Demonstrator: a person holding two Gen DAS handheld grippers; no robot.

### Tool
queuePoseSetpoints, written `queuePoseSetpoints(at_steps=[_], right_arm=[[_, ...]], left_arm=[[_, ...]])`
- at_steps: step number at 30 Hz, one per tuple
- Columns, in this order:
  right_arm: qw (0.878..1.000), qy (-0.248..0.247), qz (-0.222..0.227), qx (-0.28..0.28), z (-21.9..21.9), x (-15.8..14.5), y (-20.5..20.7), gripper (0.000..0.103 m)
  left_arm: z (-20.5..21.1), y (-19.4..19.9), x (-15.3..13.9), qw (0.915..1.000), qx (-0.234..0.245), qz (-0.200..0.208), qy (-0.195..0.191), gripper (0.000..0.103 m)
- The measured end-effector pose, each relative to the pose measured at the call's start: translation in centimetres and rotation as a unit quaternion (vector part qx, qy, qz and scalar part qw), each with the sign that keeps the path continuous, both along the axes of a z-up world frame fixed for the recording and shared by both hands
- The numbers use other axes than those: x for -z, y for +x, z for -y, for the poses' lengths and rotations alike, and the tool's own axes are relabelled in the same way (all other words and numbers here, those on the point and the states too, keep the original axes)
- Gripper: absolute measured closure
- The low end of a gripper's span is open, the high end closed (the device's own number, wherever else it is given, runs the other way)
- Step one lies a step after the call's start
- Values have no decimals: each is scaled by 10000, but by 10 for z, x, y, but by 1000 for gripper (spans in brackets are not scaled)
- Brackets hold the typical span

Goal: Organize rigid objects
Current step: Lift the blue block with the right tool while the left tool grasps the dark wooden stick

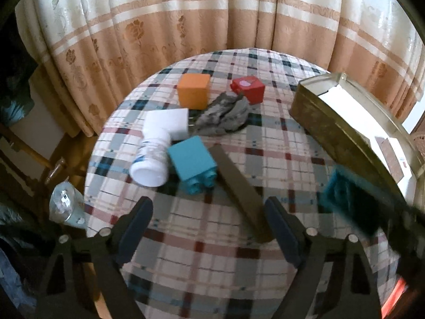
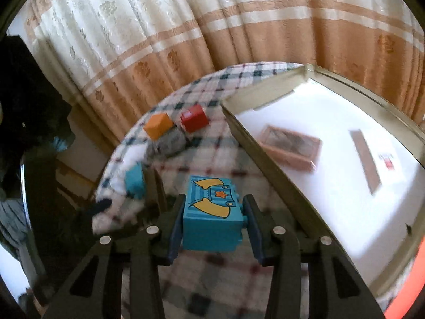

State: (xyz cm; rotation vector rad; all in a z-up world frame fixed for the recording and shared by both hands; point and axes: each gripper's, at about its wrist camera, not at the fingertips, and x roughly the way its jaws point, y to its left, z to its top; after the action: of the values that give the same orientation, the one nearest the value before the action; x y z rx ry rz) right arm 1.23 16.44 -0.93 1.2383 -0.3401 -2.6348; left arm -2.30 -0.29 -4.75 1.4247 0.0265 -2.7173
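Note:
In the left wrist view my left gripper stands open over the plaid table. The near end of a dark flat bar lies just inside its right finger, untouched. Beyond lie a teal block, a white bottle on its side, a white block, an orange block and a red block. My right gripper is shut on a teal picture block, held above the table just left of the open box. That block also shows blurred at the right of the left wrist view.
A crumpled grey cloth lies between the white block and the red one. The white-lined box holds a pink-framed piece and a brown strip. A clear glass sits off the table's left edge. Curtains hang behind.

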Motion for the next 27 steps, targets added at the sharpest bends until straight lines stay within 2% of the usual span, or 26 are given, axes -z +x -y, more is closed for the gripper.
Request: queuePoseSetpoints(at_steps=[5,8,9,14,19,25,26,27], right_arm=[[9999,83,134,-34,-12,17,24,58],[9996,78,252,-54,-13,27,27,58],[9995,92,283,-68,-12,30,27,58],[9995,141,264,-87,-9,33,24,57],[9990,112,436,-35,-4,39,16,52],[9988,353,343,19,2,38,19,53],[9987,371,353,20,2,38,19,53],[9986,364,372,19,2,37,20,53]], left_arm=[[-14,-11,9,9993,-321,194,74,18],[-21,-19,24,9975,-478,511,132,17],[-20,-18,23,9973,-605,369,192,18],[-16,-23,25,9977,-558,325,215,11],[-13,-19,26,9991,-299,166,231,12],[-1,-12,19,9994,34,-145,312,58],[3,-11,19,9989,87,-186,421,72],[9,-10,18,9971,169,-228,710,84]])
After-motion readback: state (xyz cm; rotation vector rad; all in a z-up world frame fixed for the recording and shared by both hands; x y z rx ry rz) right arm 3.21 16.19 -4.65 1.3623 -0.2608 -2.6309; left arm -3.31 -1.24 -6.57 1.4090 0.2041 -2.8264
